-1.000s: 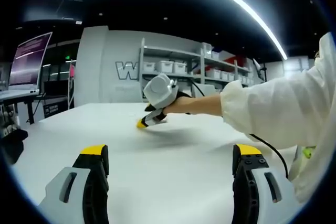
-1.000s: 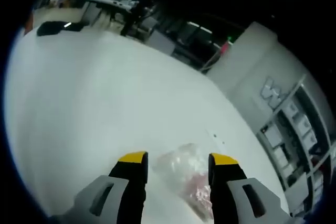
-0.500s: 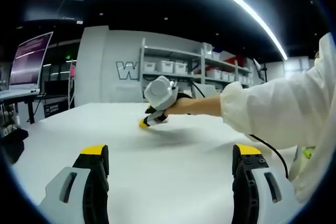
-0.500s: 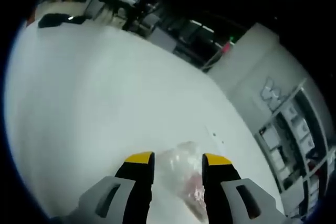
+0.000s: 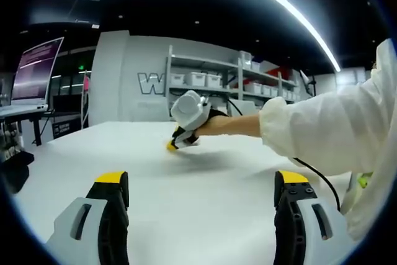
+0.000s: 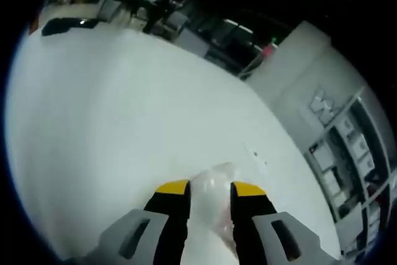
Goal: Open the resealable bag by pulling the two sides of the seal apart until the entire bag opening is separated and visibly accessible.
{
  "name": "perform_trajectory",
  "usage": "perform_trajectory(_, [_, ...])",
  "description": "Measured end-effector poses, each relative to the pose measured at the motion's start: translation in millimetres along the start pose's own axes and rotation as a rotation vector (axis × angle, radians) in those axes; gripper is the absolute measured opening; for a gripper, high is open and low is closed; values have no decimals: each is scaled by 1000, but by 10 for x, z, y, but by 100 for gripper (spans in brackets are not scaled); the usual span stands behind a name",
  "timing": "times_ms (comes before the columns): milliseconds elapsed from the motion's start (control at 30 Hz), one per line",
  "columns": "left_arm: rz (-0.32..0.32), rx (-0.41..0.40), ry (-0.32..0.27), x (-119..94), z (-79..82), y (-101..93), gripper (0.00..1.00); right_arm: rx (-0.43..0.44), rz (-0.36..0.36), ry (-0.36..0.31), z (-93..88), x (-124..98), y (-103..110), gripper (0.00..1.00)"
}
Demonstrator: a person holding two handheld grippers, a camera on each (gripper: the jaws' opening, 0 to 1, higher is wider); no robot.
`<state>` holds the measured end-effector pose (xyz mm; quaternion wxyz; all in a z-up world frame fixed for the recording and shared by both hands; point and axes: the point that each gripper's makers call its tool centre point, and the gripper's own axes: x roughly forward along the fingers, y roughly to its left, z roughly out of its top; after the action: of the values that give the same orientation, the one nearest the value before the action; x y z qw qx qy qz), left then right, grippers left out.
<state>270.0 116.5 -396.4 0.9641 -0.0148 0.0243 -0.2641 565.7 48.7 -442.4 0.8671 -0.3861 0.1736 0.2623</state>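
Room: workshop with dark ceiling, long light strip (image 5: 291,13) overhead, grey wall with a large white letter, shelving (image 5: 217,82) holding white bins, monitor (image 5: 34,69) on a stand at the far left
Surface: wide white table (image 5: 198,190), you work over it with both hands, bare white top around the grippers in both views
Left gripper (image 5: 201,181): your jaws stand spread wide apart with yellow tips, nothing between them, held low over the table top
Right gripper (image 6: 209,187): your yellow-tipped jaws are drawn close together and pinch the clear plastic of the bag between them
Right gripper, left gripper view (image 5: 177,143): you reach it across the table from the right, white body up, yellow tip down at the table surface, far side of the table from your left jaws
Bag (image 6: 211,181): clear resealable bag, lies on the table directly at your right jaws, crinkled plastic bulges up between and just past the tips; seal open or closed, cannot tell
Bag contents: too blurred to tell
Sleeve (image 5: 329,128): your white sleeve fills the right side of the left gripper view, bare forearm (image 5: 232,125) leads to the right gripper
Cable (image 5: 319,178): black, runs down below your sleeve
Spacing: your two grippers are well apart
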Motion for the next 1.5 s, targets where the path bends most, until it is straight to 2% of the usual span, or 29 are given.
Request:
perform_trajectory(200, [-4,-6,5,4,-35,-18,96,26,13,7,-26,11,34,15])
perform_trajectory(533, [-2,-5,7,-14,-42,-17,96,14,18,7,-23,26,62,12])
perform_trajectory(667, [-6,-5,9,-13,-42,-25,96,4,22,15,-30,65,74,4])
perform_trajectory(800, [-12,-5,12,-10,-42,-29,96,-23,17,16,-14,66,73,3])
perform_trajectory(900, [-12,-6,13,-7,-40,-22,96,-5,24,26,-20,66,88,0])
perform_trajectory(1233, [-8,-5,13,-7,-17,5,96,-67,13,33,-37,52,92,0])
perform_trajectory(1300, [-8,-3,14,-7,-15,6,96,-95,4,35,-44,42,64,0])
perform_trajectory(1500, [-12,-2,17,17,-11,3,96,-86,-35,9,1,-36,-75,0])
